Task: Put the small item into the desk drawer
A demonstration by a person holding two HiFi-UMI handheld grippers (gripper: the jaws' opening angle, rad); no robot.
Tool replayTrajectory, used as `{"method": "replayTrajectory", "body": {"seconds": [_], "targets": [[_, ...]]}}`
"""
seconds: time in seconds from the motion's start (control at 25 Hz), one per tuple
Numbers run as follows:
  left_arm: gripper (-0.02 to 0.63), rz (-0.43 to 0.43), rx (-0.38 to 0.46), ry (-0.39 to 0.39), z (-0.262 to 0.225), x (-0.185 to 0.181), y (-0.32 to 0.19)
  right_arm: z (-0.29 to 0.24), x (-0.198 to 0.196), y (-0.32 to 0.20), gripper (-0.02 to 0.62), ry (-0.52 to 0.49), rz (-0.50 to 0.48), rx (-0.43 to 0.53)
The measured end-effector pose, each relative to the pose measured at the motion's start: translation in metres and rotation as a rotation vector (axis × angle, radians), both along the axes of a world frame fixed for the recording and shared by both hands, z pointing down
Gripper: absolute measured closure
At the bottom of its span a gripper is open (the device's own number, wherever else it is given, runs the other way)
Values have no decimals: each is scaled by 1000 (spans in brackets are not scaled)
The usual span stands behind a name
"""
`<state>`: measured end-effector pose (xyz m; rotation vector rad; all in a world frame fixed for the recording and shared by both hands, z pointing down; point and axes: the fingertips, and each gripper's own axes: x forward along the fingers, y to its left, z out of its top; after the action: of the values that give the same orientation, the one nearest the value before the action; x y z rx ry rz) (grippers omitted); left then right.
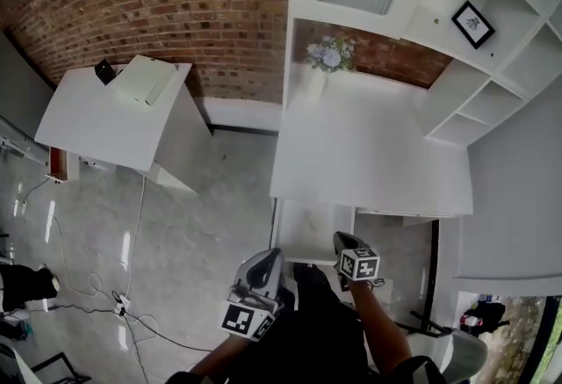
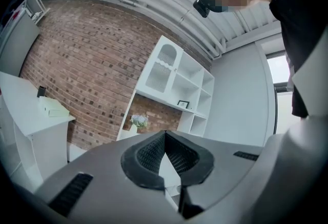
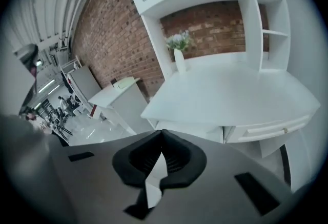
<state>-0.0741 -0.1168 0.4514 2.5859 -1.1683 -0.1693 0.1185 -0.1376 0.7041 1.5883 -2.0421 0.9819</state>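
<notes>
In the head view a white desk [image 1: 369,154] with a shelf unit stands ahead. Below its front left edge a drawer [image 1: 307,233] is pulled out; I cannot make out any small item in it or anywhere else. My left gripper [image 1: 266,261] is low in front of the drawer, its jaws meeting at the tips [image 2: 165,133], with nothing seen between them. My right gripper [image 1: 341,240] is held by the drawer's right corner, shut [image 3: 162,131] and empty as far as I can see. It looks down over the desk top [image 3: 230,95].
A vase of flowers [image 1: 329,57] stands at the desk's back left. A closed drawer front [image 3: 266,128] sits under the desk's right side. A white side table [image 1: 114,123] to the left carries a pale box [image 1: 145,79]. Cables [image 1: 123,299] lie on the floor.
</notes>
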Motion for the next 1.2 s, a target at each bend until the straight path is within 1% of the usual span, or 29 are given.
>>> {"method": "replayTrajectory", "body": {"seconds": [0.12, 0.24, 0.4, 0.52, 0.64, 0.72, 1.0, 1.2], "targets": [[583, 12, -6, 3, 0, 1, 12, -68, -2, 7, 581, 0, 18, 150], [583, 26, 1, -4, -1, 6, 14, -129, -7, 13, 581, 5, 11, 280], [583, 24, 17, -16, -7, 17, 13, -187, -9, 28, 581, 8, 11, 405], [583, -1, 32, -13, -18, 22, 13, -220, -7, 41, 581, 30, 19, 470], [583, -22, 51, -6, -29, 28, 13, -244, -2, 50, 580, 38, 32, 515], [583, -23, 54, -8, -30, 34, 11, -250, 2, 54, 580, 25, 39, 527], [583, -24, 49, -21, -27, 57, 5, -242, 17, 56, 580, 3, 36, 506], [583, -31, 55, -31, -26, 67, 4, -240, 24, 52, 581, -9, 9, 510]]}}
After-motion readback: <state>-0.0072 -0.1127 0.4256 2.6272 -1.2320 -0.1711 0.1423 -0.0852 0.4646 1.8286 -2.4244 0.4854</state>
